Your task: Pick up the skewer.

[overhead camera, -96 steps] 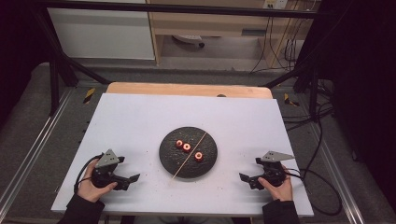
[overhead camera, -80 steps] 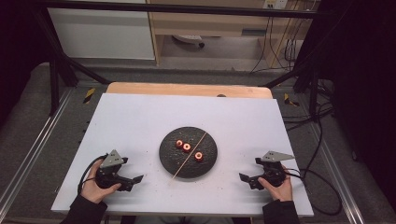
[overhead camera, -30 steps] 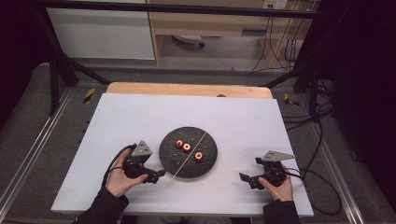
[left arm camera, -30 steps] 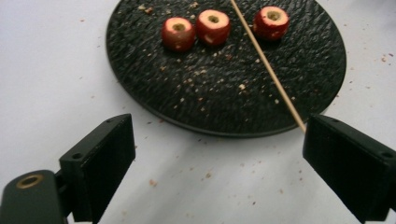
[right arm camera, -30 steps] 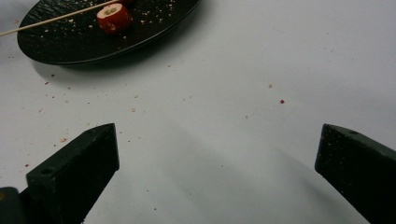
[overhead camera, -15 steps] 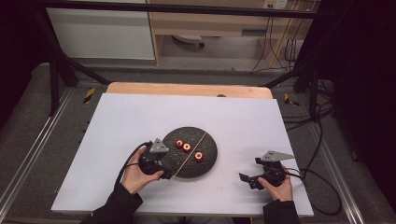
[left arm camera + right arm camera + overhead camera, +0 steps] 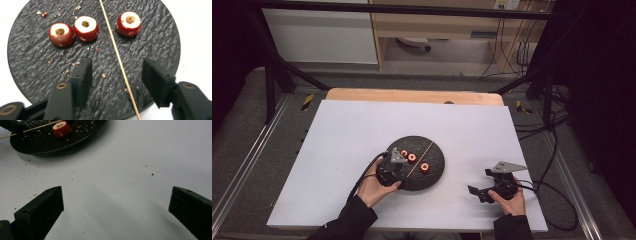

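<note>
Left gripper [image 7: 117,82]: over the near edge of the dark plate [image 7: 32,82]; jaws have just been closing, gap not yet taken up, nothing pinched.
Skewer [image 7: 117,57]: thin wooden stick lying flat across the plate, passing between the jaws, nearer the right one; near end overhangs the rim.
Fruit pieces: two cored red rounds [image 7: 61,34] [image 7: 86,24] left of the stick, one [image 7: 129,20] right of it, all beyond the jaws.
Step, my reading: pinch the skewer.
Doing it well: centre the stick, sink until the pads straddle it, close gently, lift level, keep off the fruit.
Right gripper [image 7: 116,205]: jaws wide apart, empty, over bare white table [image 7: 125,157], well apart from the plate.
</note>
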`<action>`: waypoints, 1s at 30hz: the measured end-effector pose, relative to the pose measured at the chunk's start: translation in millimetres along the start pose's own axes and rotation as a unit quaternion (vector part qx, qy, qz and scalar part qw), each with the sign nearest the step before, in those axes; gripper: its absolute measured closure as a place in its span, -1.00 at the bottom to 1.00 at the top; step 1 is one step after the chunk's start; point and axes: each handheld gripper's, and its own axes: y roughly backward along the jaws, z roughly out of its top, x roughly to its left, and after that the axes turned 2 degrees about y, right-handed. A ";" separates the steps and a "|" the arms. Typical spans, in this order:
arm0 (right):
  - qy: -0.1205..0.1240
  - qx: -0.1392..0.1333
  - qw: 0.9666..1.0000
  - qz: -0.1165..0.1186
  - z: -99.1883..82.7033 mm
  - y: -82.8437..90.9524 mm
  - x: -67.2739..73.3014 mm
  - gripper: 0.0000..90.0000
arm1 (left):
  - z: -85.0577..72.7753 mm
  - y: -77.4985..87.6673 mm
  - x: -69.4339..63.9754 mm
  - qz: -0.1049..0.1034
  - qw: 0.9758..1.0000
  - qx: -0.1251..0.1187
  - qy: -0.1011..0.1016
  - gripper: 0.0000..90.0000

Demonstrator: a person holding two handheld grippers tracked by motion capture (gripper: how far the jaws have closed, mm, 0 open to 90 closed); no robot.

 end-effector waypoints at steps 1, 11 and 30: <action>0.002 0.000 1.000 0.000 0.0 -0.1 -0.3 -0.99 | 2.1 -2.6 -1.8 0.006 1.000 0.004 -0.002 0.07; -0.001 0.000 1.000 0.002 0.1 -0.2 0.1 -0.99 | 7.0 -8.7 -4.1 -0.001 1.000 0.024 0.010 0.41; -0.003 -0.002 1.000 0.004 0.4 -0.1 0.4 -0.99 | 9.5 -14.6 -8.4 0.006 0.999 0.052 0.013 0.83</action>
